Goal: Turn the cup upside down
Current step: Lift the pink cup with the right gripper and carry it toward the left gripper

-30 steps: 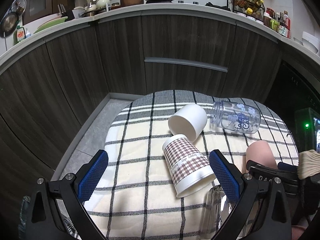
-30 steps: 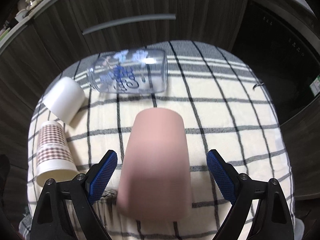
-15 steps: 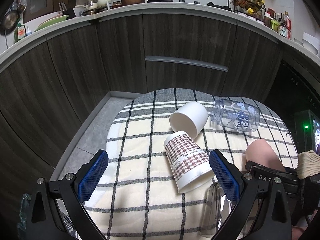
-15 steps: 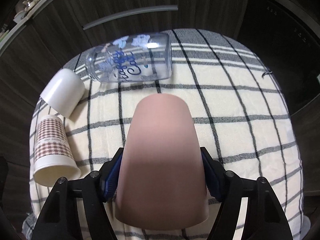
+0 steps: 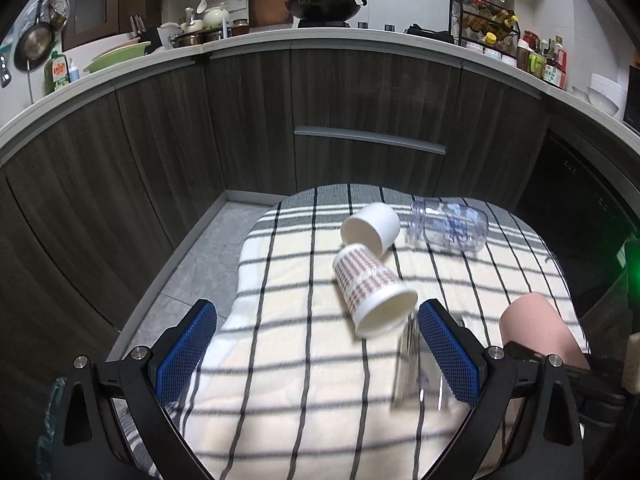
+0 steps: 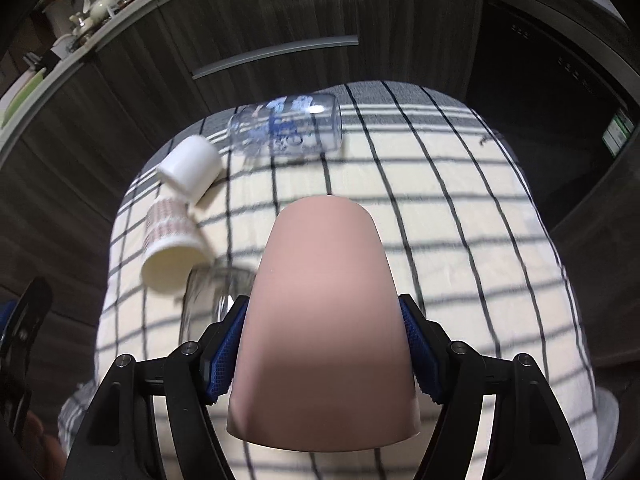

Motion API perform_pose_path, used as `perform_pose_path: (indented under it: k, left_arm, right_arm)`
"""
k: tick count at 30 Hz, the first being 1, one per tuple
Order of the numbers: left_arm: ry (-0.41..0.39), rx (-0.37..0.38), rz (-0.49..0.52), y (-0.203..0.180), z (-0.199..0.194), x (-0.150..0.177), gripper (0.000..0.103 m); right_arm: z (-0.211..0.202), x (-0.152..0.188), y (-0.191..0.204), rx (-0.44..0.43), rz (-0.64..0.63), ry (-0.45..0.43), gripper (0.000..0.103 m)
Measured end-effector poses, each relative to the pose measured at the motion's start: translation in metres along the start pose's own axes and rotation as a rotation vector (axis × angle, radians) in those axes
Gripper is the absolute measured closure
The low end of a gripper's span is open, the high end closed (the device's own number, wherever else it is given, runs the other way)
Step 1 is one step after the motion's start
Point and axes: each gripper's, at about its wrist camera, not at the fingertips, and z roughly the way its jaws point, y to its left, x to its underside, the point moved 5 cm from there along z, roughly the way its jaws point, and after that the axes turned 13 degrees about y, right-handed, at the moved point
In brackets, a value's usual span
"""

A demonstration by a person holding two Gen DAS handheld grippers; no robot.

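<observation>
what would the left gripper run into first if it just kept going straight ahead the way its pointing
Likely the checked cloth first, since the open left gripper points down at it with nothing between its fingers. The houndstooth paper cup lies just right of that line; depth is unclear.

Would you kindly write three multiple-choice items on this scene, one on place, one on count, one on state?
1. Where does the white cup lie?
A. Beyond the patterned paper cup
B. Inside the printed glass jar
C. On the countertop

2. How many blue-padded fingers does the left claw show?
A. One
B. Two
C. Four

3. What state is the right claw in?
A. Wide open, empty
B. Shut on the pink cup
C. Shut on the jar

Key: 1 A, it lies on the checked cloth just past the patterned cup; 2 B, one pad either side; 3 B, both pads press the pink cup's sides.
</observation>
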Motion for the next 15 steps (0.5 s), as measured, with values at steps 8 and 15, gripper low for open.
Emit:
perform_pose_path:
  k: [8,15]
  left_arm:
    - [0.039,-0.022,0.028,0.011,-0.017,0.056,0.0]
    - [0.062,-0.034,0.046,0.009,-0.013,0.088,0.0]
  right_arm:
    - [0.005,0.076,0.004,-0.022,-0.02,0.016,0.032]
    - [0.021,0.1,0.009,0.021,-0.065,-0.001,0.032]
